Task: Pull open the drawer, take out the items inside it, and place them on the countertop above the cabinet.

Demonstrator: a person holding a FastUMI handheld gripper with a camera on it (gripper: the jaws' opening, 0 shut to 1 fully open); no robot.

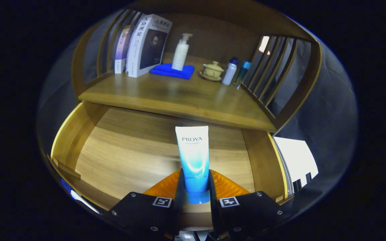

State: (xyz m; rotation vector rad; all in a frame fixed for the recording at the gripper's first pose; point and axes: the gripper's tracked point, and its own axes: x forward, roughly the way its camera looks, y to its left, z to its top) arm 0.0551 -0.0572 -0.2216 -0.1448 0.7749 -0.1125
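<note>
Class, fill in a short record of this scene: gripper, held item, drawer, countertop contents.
gripper: shut on the tube
tube: upright between the fingers, above the drawer
drawer: pulled open, wooden floor visible
countertop: holds books, pump bottle on blue cloth, lidded cup, two small bottles

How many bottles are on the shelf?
3: a white pump bottle on the blue cloth, and a white bottle and blue bottle beside the lidded cup. Others may hide behind the books.

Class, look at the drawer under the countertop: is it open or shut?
Open. The drawer is pulled out below the countertop, its wooden floor and side walls exposed. The claw is shut on a tube above it.
</note>
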